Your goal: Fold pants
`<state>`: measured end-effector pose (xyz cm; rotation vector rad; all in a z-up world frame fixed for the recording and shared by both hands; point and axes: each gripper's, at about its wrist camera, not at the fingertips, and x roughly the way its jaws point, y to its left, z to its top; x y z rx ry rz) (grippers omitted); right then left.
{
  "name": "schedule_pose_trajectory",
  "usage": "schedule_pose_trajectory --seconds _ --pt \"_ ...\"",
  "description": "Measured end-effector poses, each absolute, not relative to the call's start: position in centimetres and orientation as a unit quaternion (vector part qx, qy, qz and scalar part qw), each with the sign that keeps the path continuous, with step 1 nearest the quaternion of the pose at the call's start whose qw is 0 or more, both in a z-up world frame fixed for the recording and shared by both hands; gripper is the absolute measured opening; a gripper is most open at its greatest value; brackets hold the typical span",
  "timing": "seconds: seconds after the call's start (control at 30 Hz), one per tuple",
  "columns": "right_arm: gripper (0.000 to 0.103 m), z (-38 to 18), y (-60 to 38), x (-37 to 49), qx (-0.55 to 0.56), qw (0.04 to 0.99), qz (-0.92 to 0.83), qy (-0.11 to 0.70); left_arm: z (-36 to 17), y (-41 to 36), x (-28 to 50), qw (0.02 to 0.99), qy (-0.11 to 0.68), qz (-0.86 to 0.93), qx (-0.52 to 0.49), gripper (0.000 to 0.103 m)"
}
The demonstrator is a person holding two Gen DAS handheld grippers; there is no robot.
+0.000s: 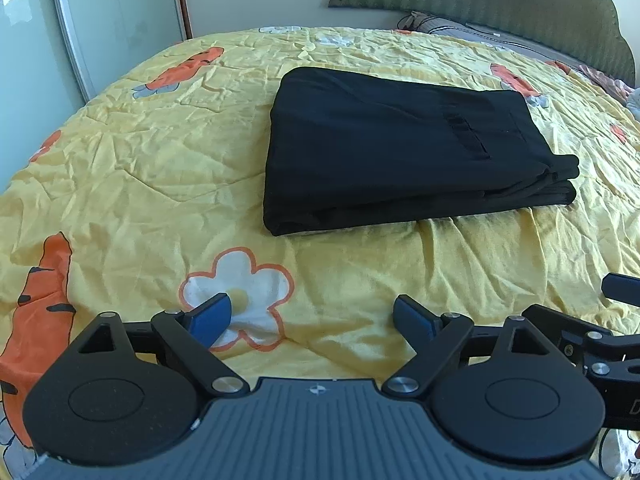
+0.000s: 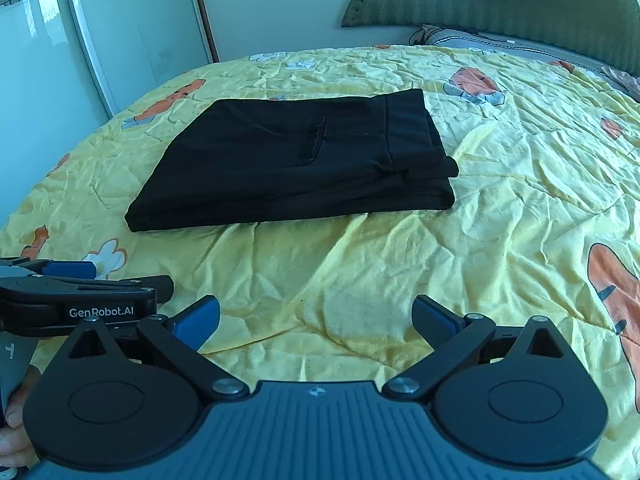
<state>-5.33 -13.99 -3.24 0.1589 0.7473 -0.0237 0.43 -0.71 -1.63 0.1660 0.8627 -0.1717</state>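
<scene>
Black pants (image 1: pixel 400 152) (image 2: pixel 296 160) lie folded into a compact stack on the yellow bedspread (image 1: pixel 160 152), waistband and a back pocket on top toward the right. My left gripper (image 1: pixel 316 316) hovers open above the spread, well in front of the pants, with nothing between its blue pads. My right gripper (image 2: pixel 316 316) is open too and empty, also short of the pants' near edge. The left gripper's body (image 2: pixel 76 296) shows at the left of the right wrist view.
The bedspread (image 2: pixel 520 200) is wrinkled, printed with carrots and flowers. A green padded headboard (image 2: pixel 500 4) and a grey pillow (image 2: pixel 480 40) sit at the far right. Sliding wardrobe doors (image 2: pixel 60 48) stand beyond the bed's left edge. A hand (image 2: pixel 12 440) holds the left gripper.
</scene>
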Motion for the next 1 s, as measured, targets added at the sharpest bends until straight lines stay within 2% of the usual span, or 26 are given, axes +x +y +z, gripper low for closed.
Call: schedule_pose_trajectory --seconds 1.0 --pt "0.103 -3.4 -15.3 -5.6 0.079 0.929 -0.017 0.361 -1.6 -0.3 0.2 0.902 0.417 -0.075 0.085 0.095"
